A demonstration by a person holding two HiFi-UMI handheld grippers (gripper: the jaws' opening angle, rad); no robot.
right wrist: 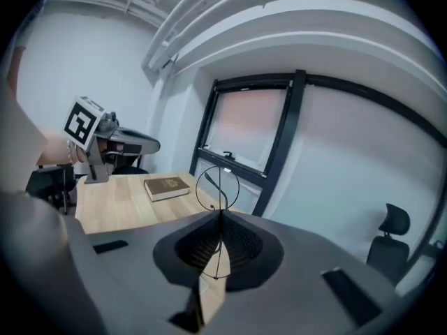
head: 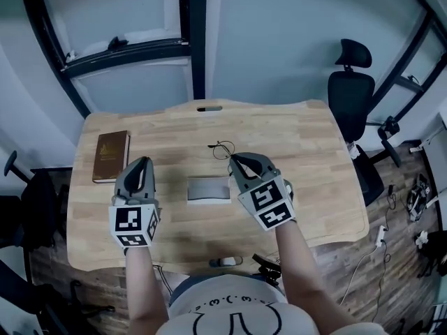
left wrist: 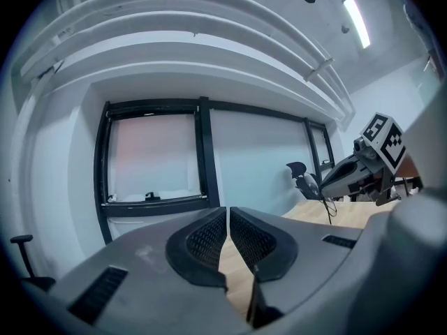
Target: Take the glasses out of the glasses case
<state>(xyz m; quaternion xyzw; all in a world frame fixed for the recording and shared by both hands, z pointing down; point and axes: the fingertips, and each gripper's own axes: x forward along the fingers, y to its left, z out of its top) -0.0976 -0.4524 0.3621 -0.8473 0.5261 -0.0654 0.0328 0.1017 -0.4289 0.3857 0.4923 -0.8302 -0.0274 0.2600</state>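
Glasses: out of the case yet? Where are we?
Done: the glasses are out, beyond the grey case. In hand: the right tool is shut on their thin frame; the left tool is shut, empty. Left: perhaps only setting them down.

Pale wood-grain table (head: pixel 314 159), brown book (head: pixel 111 156) with gold emblem, grey glasses case (head: pixel 209 190), thin black wire glasses (head: pixel 223 149), grey left gripper (head: pixel 143 162) and right gripper (head: pixel 234 158) with black pads, black-and-white square-patterned marker cubes (head: pixel 134 227), black office chair (head: pixel 351 96), black window frame (head: pixel 198 40)
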